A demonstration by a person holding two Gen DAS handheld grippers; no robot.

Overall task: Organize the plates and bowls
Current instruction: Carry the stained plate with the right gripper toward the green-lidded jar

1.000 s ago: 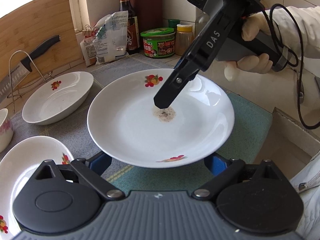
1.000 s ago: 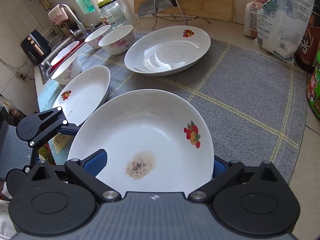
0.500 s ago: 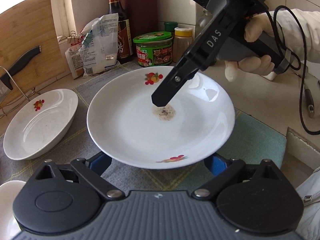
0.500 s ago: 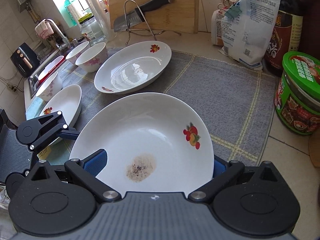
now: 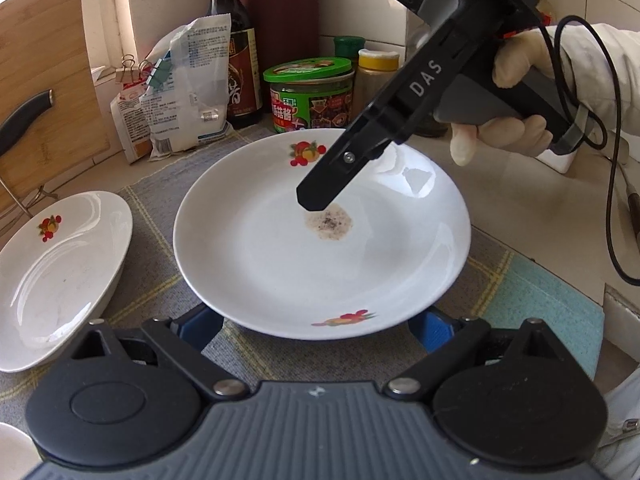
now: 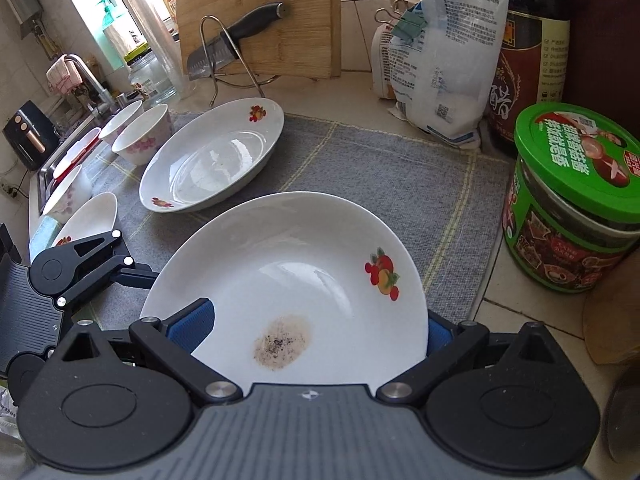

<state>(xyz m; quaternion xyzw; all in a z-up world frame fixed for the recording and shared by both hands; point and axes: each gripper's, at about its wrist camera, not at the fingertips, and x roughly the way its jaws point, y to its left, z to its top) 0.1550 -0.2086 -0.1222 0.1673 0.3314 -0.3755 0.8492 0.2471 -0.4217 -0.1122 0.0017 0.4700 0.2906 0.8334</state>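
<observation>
Two claws wide open, left claw (image 5: 316, 326), right claw (image 6: 318, 330), soiled plate (image 6: 296, 264) lying between each pair of fingers

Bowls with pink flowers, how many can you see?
3: one bowl beside the big plate, another bowl right behind it, and a third bowl nearer the sink. More may be hidden.

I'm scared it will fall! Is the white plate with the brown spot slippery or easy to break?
Probably both. The plate looks glossy, with window glare on it, so it could slide. It looks like ceramic, so a drop would likely crack it. It seems stiff: each claw holds a rim without it bending.
</observation>
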